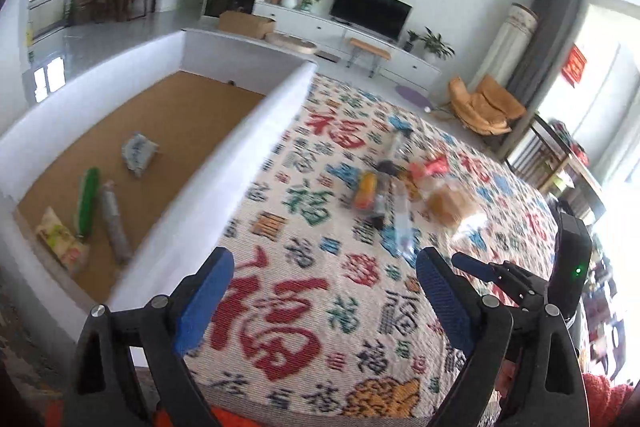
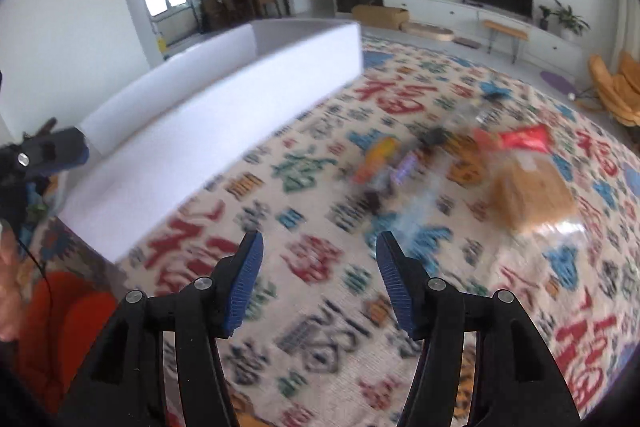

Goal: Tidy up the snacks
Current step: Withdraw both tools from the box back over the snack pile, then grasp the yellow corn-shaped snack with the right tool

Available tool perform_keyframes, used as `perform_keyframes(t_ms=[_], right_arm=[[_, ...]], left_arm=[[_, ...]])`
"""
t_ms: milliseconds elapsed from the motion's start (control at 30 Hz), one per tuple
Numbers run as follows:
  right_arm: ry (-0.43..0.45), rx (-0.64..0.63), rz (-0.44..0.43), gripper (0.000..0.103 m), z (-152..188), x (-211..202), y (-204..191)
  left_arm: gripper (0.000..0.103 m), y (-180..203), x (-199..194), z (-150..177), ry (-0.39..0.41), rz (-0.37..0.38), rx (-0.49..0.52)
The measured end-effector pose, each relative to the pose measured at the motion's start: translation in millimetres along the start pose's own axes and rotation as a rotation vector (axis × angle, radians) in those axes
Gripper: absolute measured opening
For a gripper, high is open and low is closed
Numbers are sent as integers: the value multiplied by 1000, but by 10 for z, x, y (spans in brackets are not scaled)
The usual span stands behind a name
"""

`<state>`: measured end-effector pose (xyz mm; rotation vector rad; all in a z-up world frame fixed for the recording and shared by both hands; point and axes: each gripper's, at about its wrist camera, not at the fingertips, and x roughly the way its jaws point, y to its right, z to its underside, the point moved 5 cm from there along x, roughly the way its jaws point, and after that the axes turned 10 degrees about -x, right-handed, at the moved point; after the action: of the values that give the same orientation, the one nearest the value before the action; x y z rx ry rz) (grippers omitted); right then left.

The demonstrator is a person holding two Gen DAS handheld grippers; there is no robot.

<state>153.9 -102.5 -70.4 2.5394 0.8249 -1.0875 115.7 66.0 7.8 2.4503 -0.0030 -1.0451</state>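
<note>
A white-walled box (image 1: 208, 163) with a brown floor stands on the left of the patterned cloth. Inside lie a pale crumpled packet (image 1: 138, 153), a green stick pack (image 1: 87, 199), a grey stick pack (image 1: 114, 223) and a yellow bag (image 1: 60, 241). A blurred pile of snacks (image 1: 400, 195) lies on the cloth to the right, also in the right wrist view (image 2: 460, 167), with a tan bread bag (image 2: 532, 195) and a red packet (image 2: 524, 139). My left gripper (image 1: 324, 279) is open and empty above the cloth. My right gripper (image 2: 320, 267) is open and empty; it also shows in the left wrist view (image 1: 472, 267).
The box wall (image 2: 224, 107) runs across the left of the right wrist view. The cloth (image 1: 320, 307) with red, green and blue characters covers the surface. Beyond lie a TV cabinet (image 1: 360, 31), a cardboard carton (image 1: 244, 23) and an orange chair (image 1: 480, 103).
</note>
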Motion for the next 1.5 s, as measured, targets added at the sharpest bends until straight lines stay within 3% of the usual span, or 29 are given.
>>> perform_keyframes(t_ms=[167,300,467,567,700,833,933,1067,1167,1333,1500], right_arm=[[-40,97,161,62,768,-246,600],[-57,217,191,62,1108,-315,917],[-1,288,193,62,1171,-375,1024],[-16,289,192,62,1172,-297,1015],[-24,263,199,64,1182,-280,943],[-22,249,54,64,875,-160,835],[-3,267,-86,64,347,-20,811],[-91,343,-237,64,-349,457,818],[-164,312,-225,62,-717,829,788],[-329,315,-108,61,-780,1314,830],[-305,261,-91,52,-884,1415,746]], left_arm=[[93,435,480,416,-89,-71,133],[93,469,786,587,-109,-141,166],[93,287,975,753,-82,-258,220],[93,281,914,708,-54,-221,196],[93,158,1004,720,-107,-231,144],[93,70,1033,696,-110,-234,92],[93,82,1029,693,-101,-240,98],[93,95,1030,695,-98,-250,111],[93,86,998,679,-87,-245,105],[93,75,984,668,-86,-230,91],[93,94,1001,662,-89,-223,94]])
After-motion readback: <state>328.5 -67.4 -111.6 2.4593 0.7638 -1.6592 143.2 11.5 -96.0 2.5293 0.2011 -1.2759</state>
